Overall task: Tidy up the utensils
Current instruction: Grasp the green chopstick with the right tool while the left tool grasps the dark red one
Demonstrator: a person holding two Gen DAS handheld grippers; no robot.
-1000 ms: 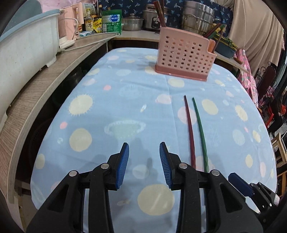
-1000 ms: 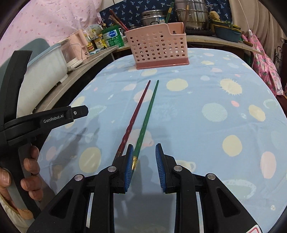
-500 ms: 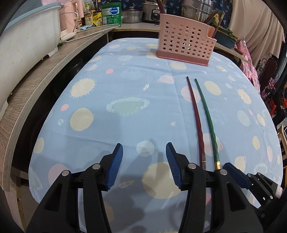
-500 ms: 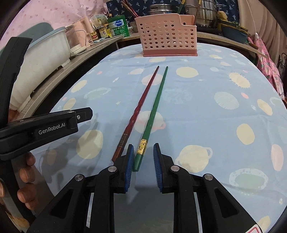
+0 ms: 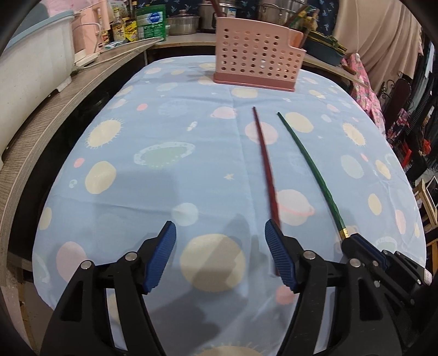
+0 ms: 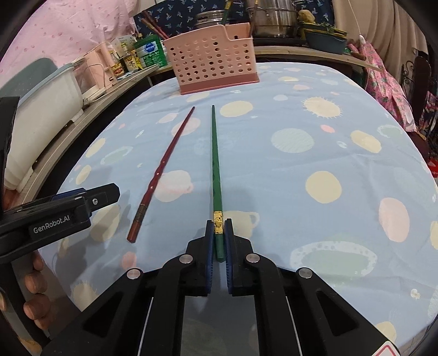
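Observation:
Two chopsticks lie lengthwise on the blue planet-print tablecloth. My right gripper is shut on the near, gold-banded end of the green chopstick, and its tip still rests on the cloth. The red chopstick lies free to its left. My left gripper hangs low over the cloth with its jaws opening wide. The red chopstick ends just inside the right finger, and no pad presses on it. The pink perforated utensil holder stands at the table's far end.
A wooden counter runs along the left with a white tub, bottles and a green canister. Pots stand behind the holder. Floral cloth and chairs are past the table's right edge. A person's hand holds the left gripper.
The right gripper's jaws closed onto the green chopstick's near end. The left gripper's jaws spread wider and it moved right toward the red chopstick. The gap between the two chopsticks has widened.

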